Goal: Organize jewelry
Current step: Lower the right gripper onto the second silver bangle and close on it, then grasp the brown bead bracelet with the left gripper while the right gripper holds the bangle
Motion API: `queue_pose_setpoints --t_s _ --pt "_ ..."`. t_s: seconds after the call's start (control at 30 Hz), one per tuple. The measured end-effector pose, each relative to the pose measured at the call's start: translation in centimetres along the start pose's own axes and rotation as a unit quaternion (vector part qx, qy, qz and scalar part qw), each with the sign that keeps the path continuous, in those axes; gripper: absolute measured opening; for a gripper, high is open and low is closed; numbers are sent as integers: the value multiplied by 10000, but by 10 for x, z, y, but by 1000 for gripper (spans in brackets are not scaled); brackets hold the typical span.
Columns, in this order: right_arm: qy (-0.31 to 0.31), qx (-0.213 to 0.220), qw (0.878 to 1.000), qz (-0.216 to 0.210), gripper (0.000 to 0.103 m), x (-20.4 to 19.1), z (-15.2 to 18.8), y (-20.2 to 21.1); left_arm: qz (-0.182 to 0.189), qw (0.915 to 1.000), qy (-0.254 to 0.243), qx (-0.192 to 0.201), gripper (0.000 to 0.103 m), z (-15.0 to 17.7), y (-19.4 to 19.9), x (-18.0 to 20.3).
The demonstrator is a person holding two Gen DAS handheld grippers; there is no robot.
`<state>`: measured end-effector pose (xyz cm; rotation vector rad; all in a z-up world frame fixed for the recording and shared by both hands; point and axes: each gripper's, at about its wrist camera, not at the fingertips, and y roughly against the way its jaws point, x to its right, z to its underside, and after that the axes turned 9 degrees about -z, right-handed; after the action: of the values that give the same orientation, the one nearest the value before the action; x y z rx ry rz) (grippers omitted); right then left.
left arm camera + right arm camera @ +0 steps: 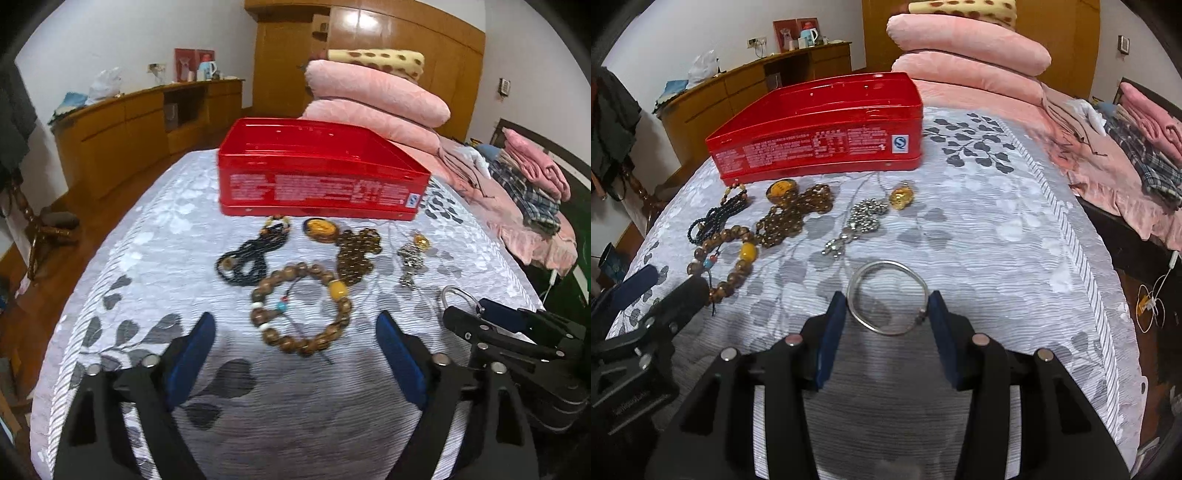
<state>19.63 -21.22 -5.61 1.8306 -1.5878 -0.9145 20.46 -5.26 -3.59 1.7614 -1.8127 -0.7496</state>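
- The silver bangle (888, 297) lies nearest, flat on the bed (997, 240), set between the jaws of the right gripper (888, 314). The blue pads (833, 321) stand just beside its rim on either side; whether they already touch it I cannot tell, so I cannot say the jaws have pinched it.
- The left gripper (295, 339) has its jaws spread wide and holds nothing. The bead bracelet (301, 308) lies between and just ahead of its tips.
- Beyond the right jaws, to the left, lie the silver chain (857, 225), a gold charm (903, 195), brown beads (792, 216) and black beads (718, 218). The open red tin (820, 129) stands behind them all and is the likely home for each piece.
- The step in hand looks like taking up the bangle. To do it well, close squarely across its width, with both pads meeting the rim at the same height.
- A thin, hard ring may twist or pop out. Squeeze gently, then lift straight up before swinging toward the tin.
- Keep the left jaws apart from the right ones, since the two stand near each other.
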Motion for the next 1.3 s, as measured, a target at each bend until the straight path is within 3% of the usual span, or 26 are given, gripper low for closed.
queue_pose_setpoints --t_s 0.33,0.6,0.67,0.8,0.87,1.3 --pt "-88 53 9999 -59 44 16 1 4 232 9988 -220 -379 53 -7 -19 28" --pt "-159 27 9997 -181 45 23 2 1 191 9972 -347 -632 47 -11 -32 38" --pt "-150 22 9997 -198 45 22 2 0 109 9973 -359 -637 40 -12 -33 39" --pt "-128 -18 9997 -201 45 22 2 -2 49 9976 -262 -638 16 -12 -35 36" --pt "-117 -29 9998 -187 45 21 2 -3 95 9977 -185 -638 11 -12 -34 32" --pt "15 -104 9999 -2 45 16 1 -7 267 9975 -122 -645 11 -9 -31 25"
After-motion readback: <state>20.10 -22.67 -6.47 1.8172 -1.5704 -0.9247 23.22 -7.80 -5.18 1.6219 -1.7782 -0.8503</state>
